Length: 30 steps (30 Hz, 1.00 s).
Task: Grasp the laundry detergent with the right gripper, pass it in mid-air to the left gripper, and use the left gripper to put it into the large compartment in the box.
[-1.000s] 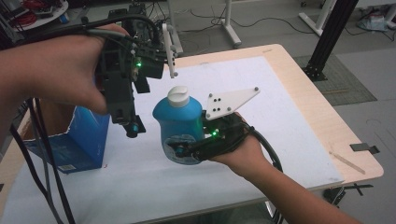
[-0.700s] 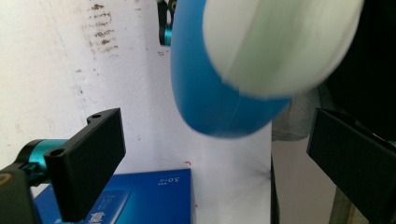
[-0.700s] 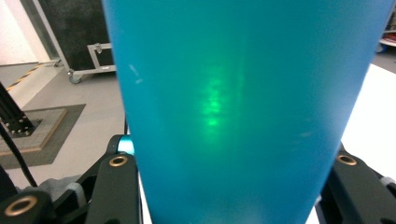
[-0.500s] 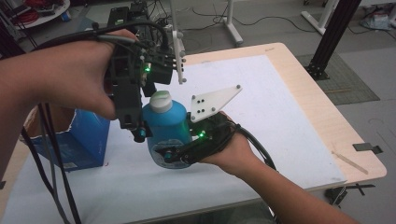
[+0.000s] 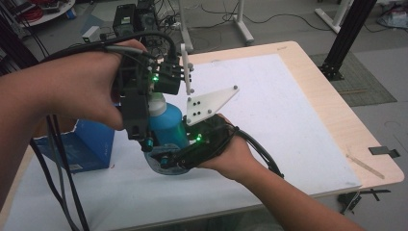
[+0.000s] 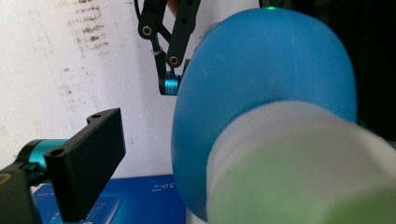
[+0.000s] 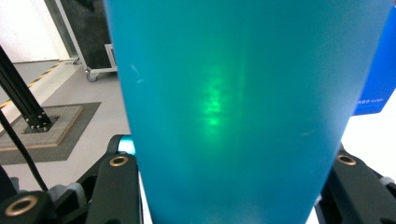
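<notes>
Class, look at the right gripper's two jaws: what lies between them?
The blue bottle lies between them, clamped at its body by the right gripper. That shows in the right gripper view; the high view shows it too.

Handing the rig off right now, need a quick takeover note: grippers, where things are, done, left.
Right gripper: shut on the blue bottle, jaws clamped on its body near the base, bottle held above the table.
Left gripper: jaws open, at the bottle's white cap; one jaw stands clear to the side, no grip on the cap yet.
Blue box sits at the table's left edge, untouched.
Done: bottle picked up and presented to the left gripper.
Left: probably close the left jaws on the cap and work it; keep the right grip firm meanwhile.
</notes>
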Each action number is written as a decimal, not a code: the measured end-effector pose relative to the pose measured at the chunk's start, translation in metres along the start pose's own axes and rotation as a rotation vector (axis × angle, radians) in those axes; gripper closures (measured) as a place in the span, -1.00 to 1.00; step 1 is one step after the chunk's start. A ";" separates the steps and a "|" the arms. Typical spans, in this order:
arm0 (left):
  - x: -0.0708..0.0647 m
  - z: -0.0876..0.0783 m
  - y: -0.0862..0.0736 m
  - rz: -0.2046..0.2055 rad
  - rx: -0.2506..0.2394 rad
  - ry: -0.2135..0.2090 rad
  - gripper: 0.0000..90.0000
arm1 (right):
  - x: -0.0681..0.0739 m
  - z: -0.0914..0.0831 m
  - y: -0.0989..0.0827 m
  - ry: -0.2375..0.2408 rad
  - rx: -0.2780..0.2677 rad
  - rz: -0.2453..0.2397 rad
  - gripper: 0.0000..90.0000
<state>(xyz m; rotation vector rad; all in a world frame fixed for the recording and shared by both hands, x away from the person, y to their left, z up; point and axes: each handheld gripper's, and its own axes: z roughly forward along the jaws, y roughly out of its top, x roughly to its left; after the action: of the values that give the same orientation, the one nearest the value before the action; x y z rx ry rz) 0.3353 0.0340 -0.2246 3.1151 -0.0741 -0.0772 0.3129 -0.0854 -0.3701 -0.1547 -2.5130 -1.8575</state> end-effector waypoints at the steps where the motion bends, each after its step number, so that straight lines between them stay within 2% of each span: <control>1: 0.000 0.001 0.000 -0.003 -0.001 0.001 -0.90 | 0.000 0.001 0.000 0.001 -0.002 -0.001 0.03; 6: -0.001 0.001 -0.002 -0.017 0.003 0.017 -0.90 | -0.001 0.004 0.001 0.004 -0.003 0.001 0.03; 15: -0.003 0.000 -0.003 -0.016 0.003 0.021 -0.90 | 0.000 0.007 0.000 0.007 -0.005 0.002 0.03; 17: -0.004 -0.001 -0.002 -0.012 0.011 0.016 -0.75 | 0.001 0.007 0.001 0.010 -0.004 0.002 0.03; 23: -0.004 0.000 -0.001 -0.014 0.016 0.019 -0.73 | 0.000 0.007 0.001 0.006 -0.007 0.002 0.03; 30: -0.004 0.000 0.000 -0.021 0.023 0.022 -0.60 | -0.001 0.006 0.001 0.001 -0.010 0.004 0.03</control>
<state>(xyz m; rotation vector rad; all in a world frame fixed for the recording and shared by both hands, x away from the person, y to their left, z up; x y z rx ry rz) 0.3312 0.0338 -0.2247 3.1390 -0.0429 -0.0434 0.3142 -0.0792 -0.3712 -0.1594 -2.5014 -1.8682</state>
